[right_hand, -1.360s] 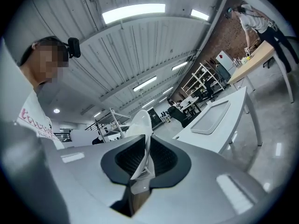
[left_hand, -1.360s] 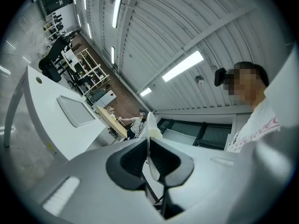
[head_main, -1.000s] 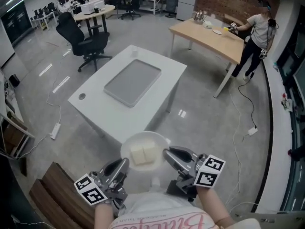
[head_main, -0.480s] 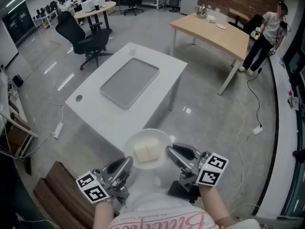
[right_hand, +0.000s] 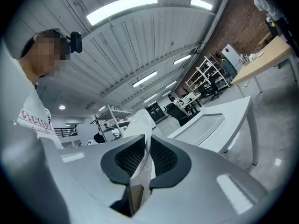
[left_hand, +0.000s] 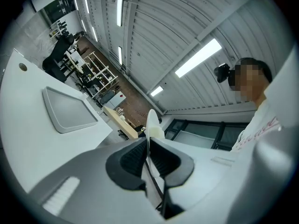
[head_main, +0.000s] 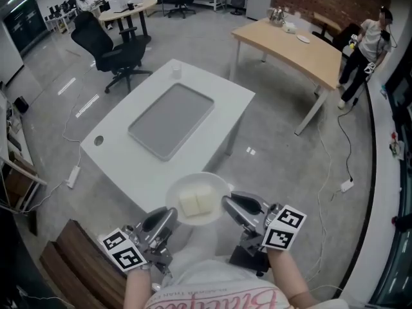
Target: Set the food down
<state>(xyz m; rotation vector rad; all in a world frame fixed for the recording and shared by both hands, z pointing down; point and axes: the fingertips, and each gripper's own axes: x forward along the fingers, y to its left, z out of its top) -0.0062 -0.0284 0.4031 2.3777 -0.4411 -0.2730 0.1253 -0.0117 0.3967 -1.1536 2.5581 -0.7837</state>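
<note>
While fingers on the left gripper point(head_main: 166, 217) and right gripper point(head_main: 230, 205) each pinch a rim of the round white plate point(head_main: 193, 184), it hangs mid-air — pale square food slabs point(head_main: 197, 203) on top — near the white rectangular bench point(head_main: 119, 156).

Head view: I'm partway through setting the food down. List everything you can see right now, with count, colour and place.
plate: one, white, bottom centre, held at its left and right rims
food: pale cream blocks, apparently two, on the plate
white table: one, centre, just beyond the plate
tray: one, grey, empty, lying flat on the white table
chair: one, black, upper left on the floor
wooden table: one, light brown, upper right, with small items at its far end
person: one, light top, standing by the wooden table
left gripper: grey, shut on the plate's left rim
right gripper: grey, shut on the plate's right rim
</note>
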